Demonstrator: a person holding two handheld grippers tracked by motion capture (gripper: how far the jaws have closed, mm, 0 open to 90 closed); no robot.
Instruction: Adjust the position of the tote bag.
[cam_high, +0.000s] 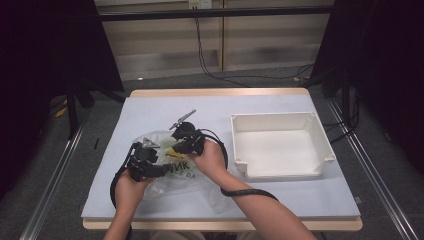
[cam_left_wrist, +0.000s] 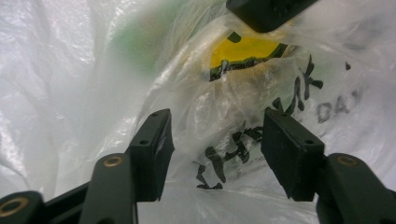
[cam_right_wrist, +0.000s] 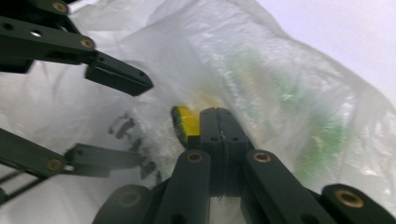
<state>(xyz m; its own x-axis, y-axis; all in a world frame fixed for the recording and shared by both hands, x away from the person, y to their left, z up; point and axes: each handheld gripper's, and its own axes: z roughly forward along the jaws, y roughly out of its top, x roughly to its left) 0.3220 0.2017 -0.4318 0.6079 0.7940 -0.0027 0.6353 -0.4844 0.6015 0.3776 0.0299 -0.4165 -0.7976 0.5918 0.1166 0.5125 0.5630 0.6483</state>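
Observation:
A crumpled clear plastic bag (cam_high: 186, 176) with black print lies on the pale table (cam_high: 150, 107) near its front left. Through the film I see something yellow (cam_left_wrist: 243, 50) and something green (cam_right_wrist: 327, 135). My left gripper (cam_left_wrist: 215, 149) is open, its jaws standing either side of a printed fold of the bag (cam_left_wrist: 224, 116) without pressing on it. My right gripper (cam_right_wrist: 218, 116) is shut, its tips pinching the bag's film beside the yellow thing (cam_right_wrist: 186, 119). The left gripper (cam_right_wrist: 142, 122) faces it with jaws spread. From above, the left gripper (cam_high: 162, 170) and the right gripper (cam_high: 178, 148) meet over the bag.
A white rectangular tray (cam_high: 280, 120) stands to the right of the bag with nothing in it. Both forearms come in from the table's front edge. A black cable (cam_high: 250, 192) loops over the right wrist. Dark curtains hang at both sides.

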